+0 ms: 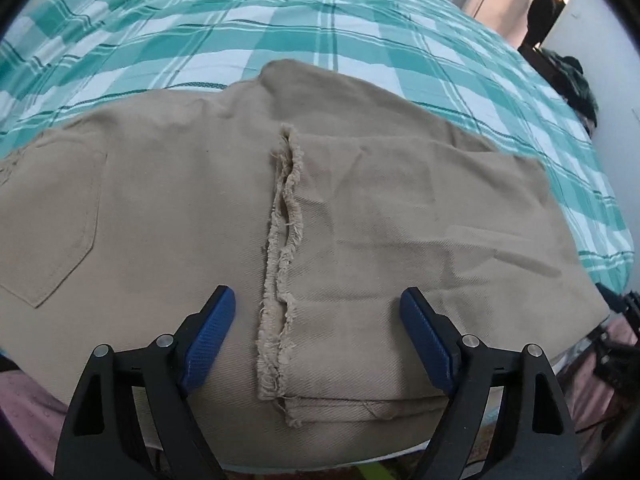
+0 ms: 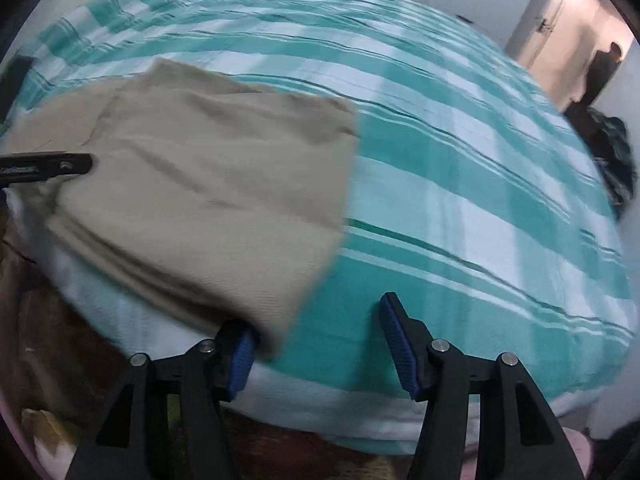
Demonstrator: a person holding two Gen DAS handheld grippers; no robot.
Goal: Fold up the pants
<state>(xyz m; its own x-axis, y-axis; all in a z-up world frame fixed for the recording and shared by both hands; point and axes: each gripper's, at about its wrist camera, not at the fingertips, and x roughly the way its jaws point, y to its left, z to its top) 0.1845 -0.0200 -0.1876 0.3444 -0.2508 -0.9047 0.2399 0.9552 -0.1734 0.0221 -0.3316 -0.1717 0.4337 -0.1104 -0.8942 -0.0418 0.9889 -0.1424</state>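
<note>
Folded pants (image 1: 320, 220) lie on the bed (image 1: 280, 32), their frayed hems between the spread left claw (image 1: 318, 340); the right claw (image 2: 320, 344), also apart, sits at their corner.

The bed (image 1: 360, 20) is covered by a sheet (image 1: 160, 28) in a teal-and-white check with thin dark green lines; the same sheet (image 2: 460, 168) fills most of the right wrist view, where it is motion-blurred. The sheet is lightly rippled and wraps over the near edge of the bed.

Khaki pants (image 1: 180, 208) lie directly on the sheet at the near edge, folded flat in layers. A frayed hem (image 1: 284, 240) lies across the top layer, running from the near edge toward the far side. A back pocket (image 1: 56, 216) faces up at the left. In the right wrist view the pants (image 2: 208, 184) occupy the left part of the bed.
</note>
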